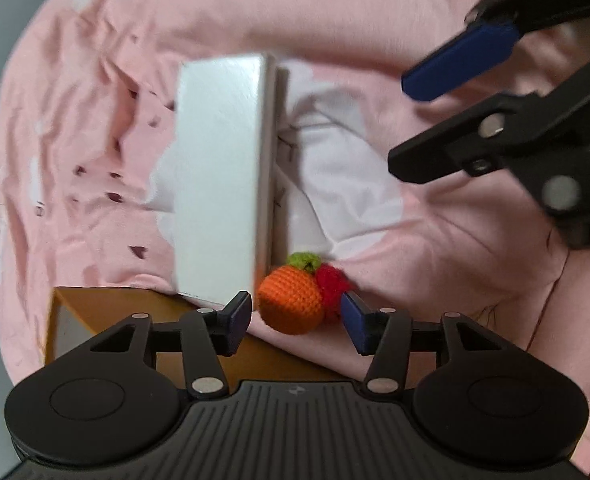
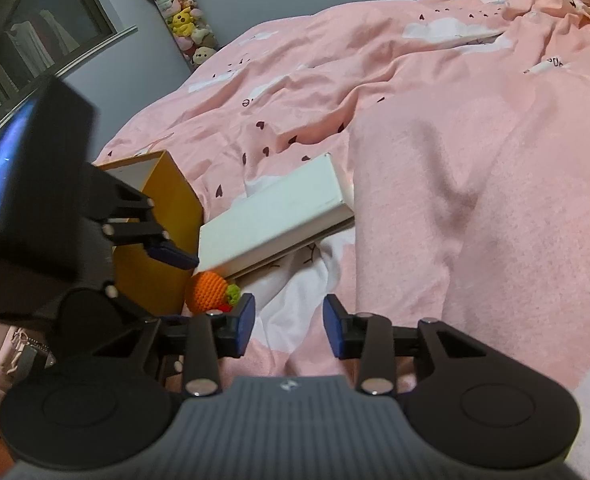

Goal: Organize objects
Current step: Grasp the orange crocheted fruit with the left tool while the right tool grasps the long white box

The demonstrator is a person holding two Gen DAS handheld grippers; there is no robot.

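Crocheted fruit (image 1: 291,303), an orange ball with a green tuft and a red piece joined to it, lay on the pink quilt (image 1: 455,240) just in front of your left gripper (image 1: 297,318); it sat between the white box (image 1: 219,176) and the quilt's fold, touching or nearly touching the box's lower end; the blur kept you from telling which. Your left gripper's fingers were released; the blue pads stood apart on either side of the fruit's near edge, and neither pad pressed on it. Just beside the fruit, under your left finger, stood the yellow box (image 1: 107,308) with its open top and pale inner wall.

From your right wrist view, the white box (image 2: 275,216) lay flat and slanted on the quilt (image 2: 475,200), one end resting against the yellow box (image 2: 163,216); the fruit (image 2: 209,292) was tucked in the corner below them, close to both. Your left gripper (image 2: 175,256) reached down over that corner from the left. Your right gripper (image 2: 289,326) was released too; its pads (image 2: 247,316) stood apart with only quilt between them, and it held nothing. Far behind, a tall clear tube of plush toys (image 2: 183,16) stood against the grey wall.
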